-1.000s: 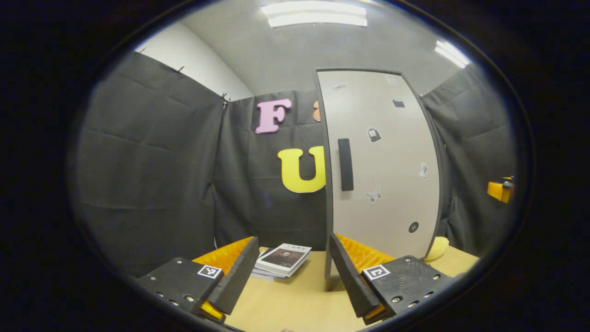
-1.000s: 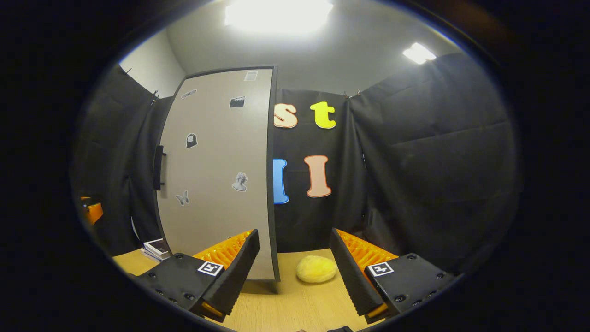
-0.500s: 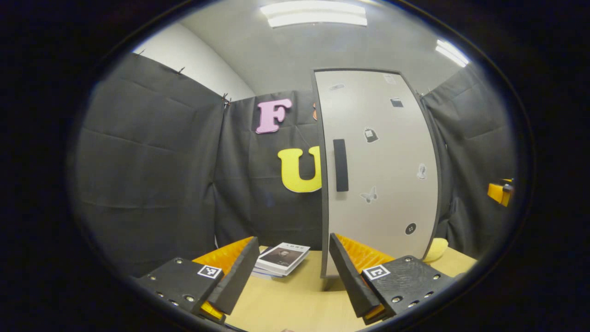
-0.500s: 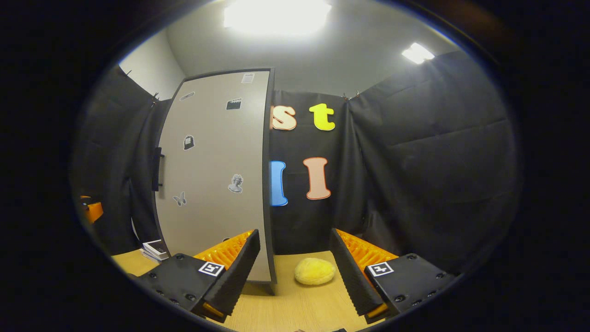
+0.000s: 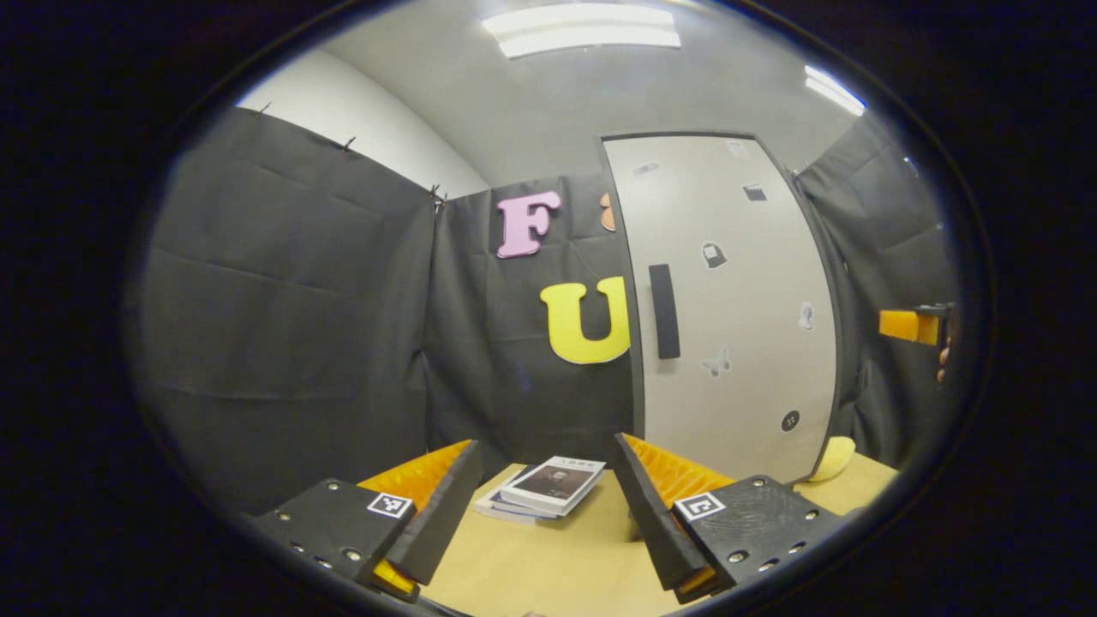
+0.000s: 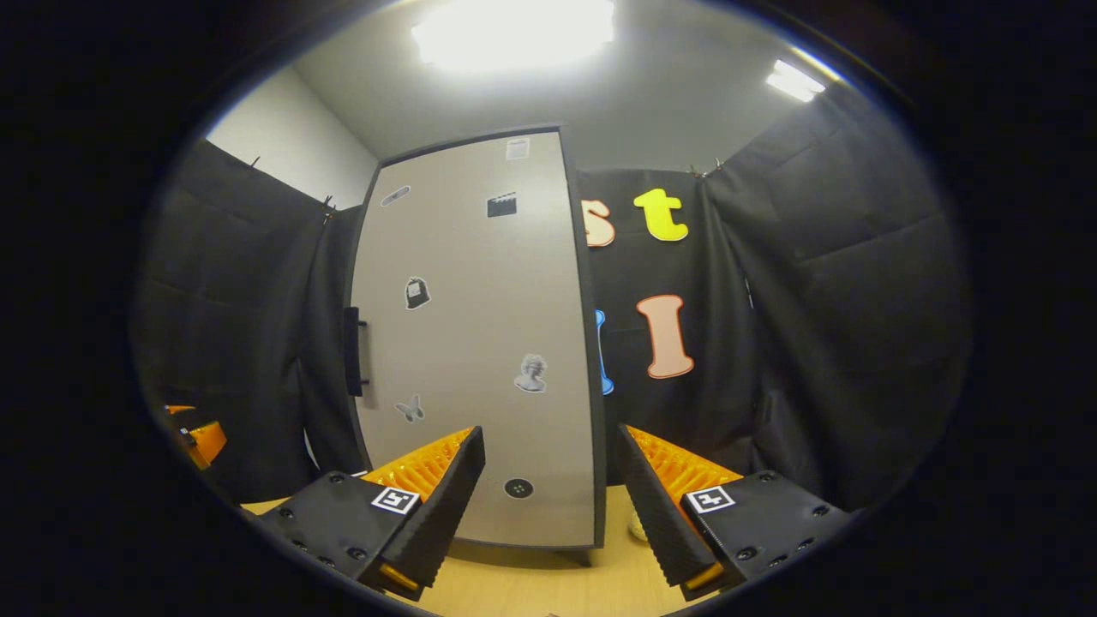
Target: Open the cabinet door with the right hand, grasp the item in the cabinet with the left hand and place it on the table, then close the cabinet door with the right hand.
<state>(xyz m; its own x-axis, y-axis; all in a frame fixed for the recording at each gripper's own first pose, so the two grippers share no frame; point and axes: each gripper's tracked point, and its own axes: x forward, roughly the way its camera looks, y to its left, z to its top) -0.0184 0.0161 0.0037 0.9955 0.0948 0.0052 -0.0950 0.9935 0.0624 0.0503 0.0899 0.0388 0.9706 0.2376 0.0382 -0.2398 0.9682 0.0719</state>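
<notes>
The tall grey cabinet door (image 5: pixel 737 300) stands shut, with small stickers on it and a black vertical handle (image 5: pixel 664 310) near its left edge. In the right gripper view the same door (image 6: pixel 480 343) faces me, its handle (image 6: pixel 352 351) at the left. A soft yellow item (image 5: pixel 833 458) lies on the table just right of the cabinet's foot. My left gripper (image 5: pixel 548 506) is open above the table, nothing between its fingers. My right gripper (image 6: pixel 553 506) is open too, short of the door's lower part. The right gripper (image 5: pixel 913 326) also shows at the far right of the left gripper view.
A small stack of books (image 5: pixel 548 490) lies on the wooden table (image 5: pixel 531 574) left of the cabinet. Black cloth walls close the booth on all sides. The left gripper (image 6: pixel 201 437) peeks in at the far left of the right gripper view.
The right gripper has swung left and nearer to face the door; the yellow item has slipped behind its right finger. In the left gripper view the right gripper has risen. The door stays shut.
</notes>
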